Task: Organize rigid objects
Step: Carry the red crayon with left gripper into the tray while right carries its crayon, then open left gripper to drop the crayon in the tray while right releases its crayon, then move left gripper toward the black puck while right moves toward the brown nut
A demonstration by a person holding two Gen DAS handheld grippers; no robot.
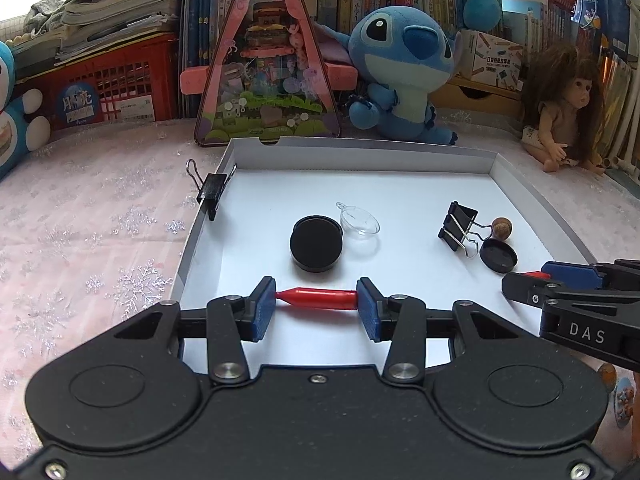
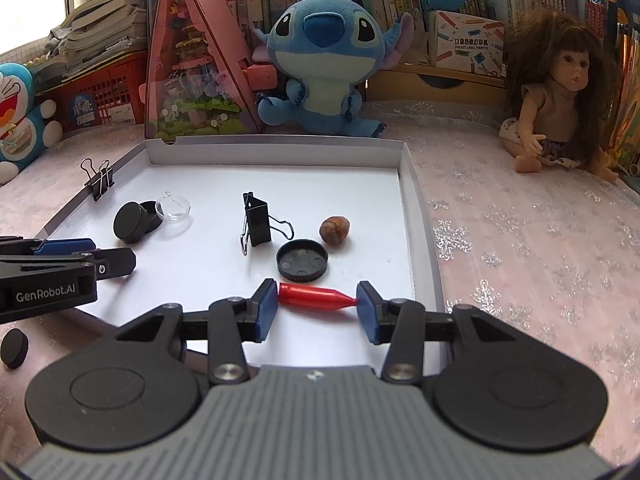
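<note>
A shallow white tray (image 1: 400, 152) (image 2: 412, 184) lies on the pink cloth. My left gripper (image 1: 316, 300) is shut endwise on a red bullet-shaped cap (image 1: 318, 298), low over the tray's near part. My right gripper (image 2: 318, 298) is shut endwise on a second red bullet-shaped cap (image 2: 316, 297) near the tray's front right; it shows at the right edge of the left wrist view (image 1: 560, 280). In the tray lie a black round jar (image 1: 316, 244) (image 2: 134, 222), a clear half-sphere (image 1: 360, 220) (image 2: 173, 206), a black binder clip (image 1: 460, 226) (image 2: 256, 222), a black lid (image 1: 498, 255) (image 2: 302, 260) and a nut (image 1: 501, 227) (image 2: 335, 230).
A binder clip (image 1: 212, 190) (image 2: 100, 180) grips the tray's left wall. A black disc (image 2: 14, 348) lies on the cloth left of the tray. A Stitch plush (image 2: 324, 64), a triangular toy case (image 1: 266, 64), a doll (image 2: 556, 92), a red crate and books stand behind.
</note>
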